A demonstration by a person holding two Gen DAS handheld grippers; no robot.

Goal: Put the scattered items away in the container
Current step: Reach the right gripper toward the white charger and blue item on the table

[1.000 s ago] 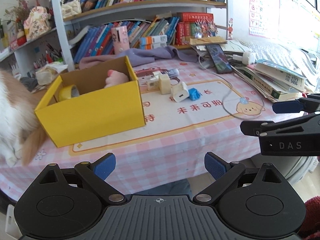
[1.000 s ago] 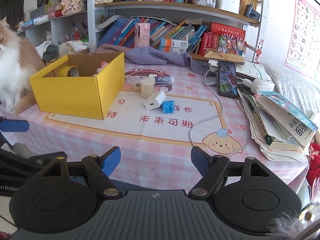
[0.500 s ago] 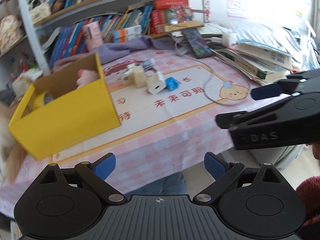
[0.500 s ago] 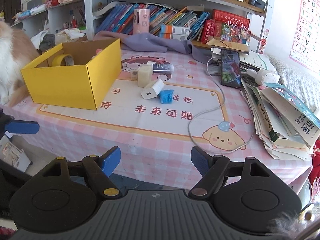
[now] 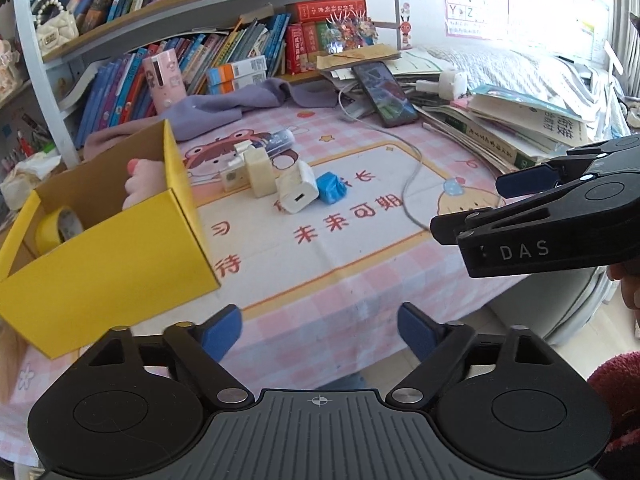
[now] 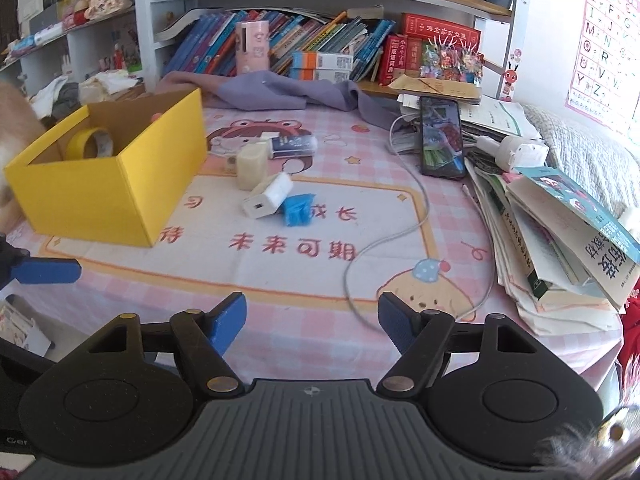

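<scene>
On the pink checked tablecloth point(image 6: 280, 280), the yellow box point(image 6: 120, 184) stands open at the left, already holding a roll of yellow tape point(image 6: 90, 143) and, seen from the left wrist view, a pink soft thing point(image 5: 144, 184) against its far wall. Just beside the box's right end lies the loose cluster not yet tidied: a white charger point(image 6: 267, 199) touching a crumpled blue wrapper point(image 6: 298, 209), a cream block point(image 6: 250, 167) standing upright behind them, a smaller white plug point(image 5: 234, 172) next to it, and a capped dark tube point(image 6: 294, 144) lying flat farthest back. A white cable point(image 6: 400, 236) loops across the mat toward a phone point(image 6: 440, 140) and a stack of books point(image 6: 560, 240) at the right.

Both tools hover near the table's front edge, short of the items. The right gripper point(image 6: 312, 320) is spread wide and holds nothing; the left gripper point(image 5: 320, 330) is likewise spread and empty.

I judge this to be the reach for the next item. The charger and wrapper are nearest, so the next move calls for advancing one claw over the charger, straddling its narrow sides, and closing without dragging the wrapper along.
</scene>
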